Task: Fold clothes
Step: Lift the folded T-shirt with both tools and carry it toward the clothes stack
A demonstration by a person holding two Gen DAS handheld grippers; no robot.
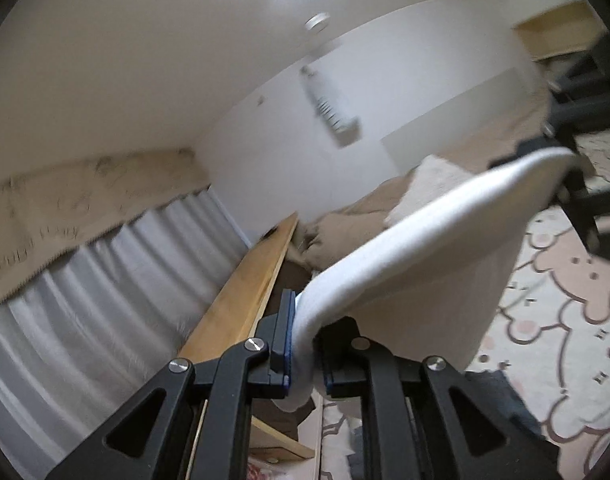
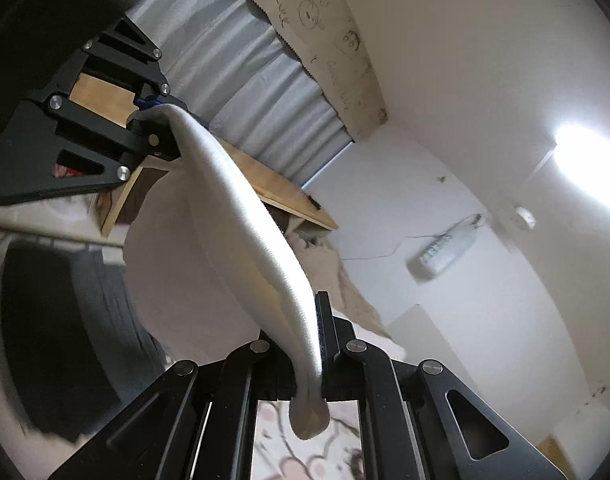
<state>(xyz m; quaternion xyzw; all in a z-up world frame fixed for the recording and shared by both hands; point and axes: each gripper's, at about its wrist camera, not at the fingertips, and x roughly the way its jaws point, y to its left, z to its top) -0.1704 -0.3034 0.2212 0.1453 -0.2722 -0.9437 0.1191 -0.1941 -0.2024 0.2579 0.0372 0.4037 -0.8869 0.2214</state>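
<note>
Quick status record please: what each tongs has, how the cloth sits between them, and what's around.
left tongs: shut on cloth
right tongs: shut on cloth
cloth: white, one edge stretched between both tongs, the rest hanging below
height: lifted, both cameras tilted up toward the ceiling
below: patterned rug
nearby: wooden board, grey curtain, tan bedding
fold: not yet made

The garment (image 1: pixel 405 248) is white matt knit cloth, finely ribbed. Clamped on it, the left gripper (image 1: pixel 303 356) and right gripper (image 2: pixel 311 364) are matt black with shiny metal screws. Beside the garment, a smooth wooden board (image 1: pixel 241 300); behind it, grey pleated curtain (image 1: pixel 105 300) cloth.
</note>
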